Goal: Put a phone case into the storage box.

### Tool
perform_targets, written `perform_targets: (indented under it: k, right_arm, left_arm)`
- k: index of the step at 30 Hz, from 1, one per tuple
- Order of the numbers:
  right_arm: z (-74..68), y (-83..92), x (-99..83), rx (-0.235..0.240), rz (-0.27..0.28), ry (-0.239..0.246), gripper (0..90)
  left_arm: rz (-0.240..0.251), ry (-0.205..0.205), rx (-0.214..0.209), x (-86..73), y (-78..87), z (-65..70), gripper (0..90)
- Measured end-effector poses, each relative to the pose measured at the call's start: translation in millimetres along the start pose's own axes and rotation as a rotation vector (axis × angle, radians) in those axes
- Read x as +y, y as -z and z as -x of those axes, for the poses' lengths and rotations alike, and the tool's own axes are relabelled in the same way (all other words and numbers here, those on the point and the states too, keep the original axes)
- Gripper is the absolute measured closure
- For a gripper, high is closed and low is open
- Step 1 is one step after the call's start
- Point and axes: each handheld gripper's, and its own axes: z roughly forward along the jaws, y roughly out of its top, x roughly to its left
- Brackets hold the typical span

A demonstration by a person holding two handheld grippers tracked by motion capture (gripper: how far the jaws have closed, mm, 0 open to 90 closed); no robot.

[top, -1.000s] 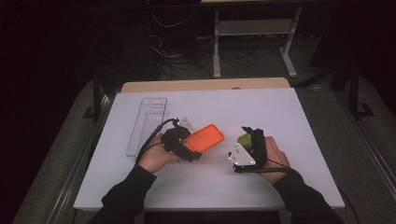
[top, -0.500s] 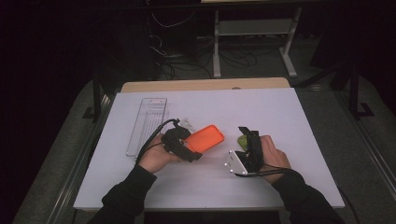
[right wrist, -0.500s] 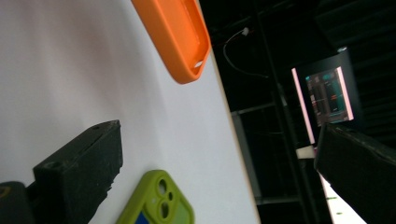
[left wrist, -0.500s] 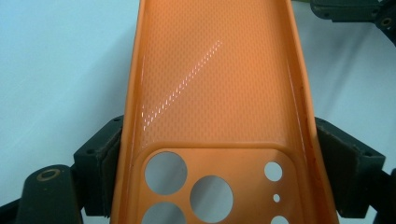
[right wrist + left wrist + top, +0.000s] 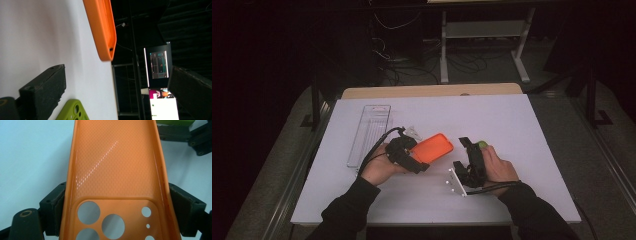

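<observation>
The orange phone case (image 5: 117,170) is clamped by the left gripper (image 5: 408,154), while the unclenched right gripper (image 5: 468,159) must be closed on the green case (image 5: 72,111) next.

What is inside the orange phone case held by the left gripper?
Nothing: the orange phone case is an empty shell, its dotted inner face and camera cut-outs bare. The left gripper clamps its sides. The table under it is covered.
</observation>
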Motion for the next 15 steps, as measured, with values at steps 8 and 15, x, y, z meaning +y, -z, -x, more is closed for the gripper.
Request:
perform_targets:
  k: [8,15]
  right_arm:
    - [-3.8,-2.5,14.8,-0.037,0.040,0.048,12.4]
    - [-7.7,-5.9,30.2,-0.061,0.078,0.076,26.5]
  left_arm:
    - [0.003,0.001,-0.003,2.7,0.5,3.0,15.6]
    - [0.005,0.006,-0.006,2.6,1.7,2.7,15.6]
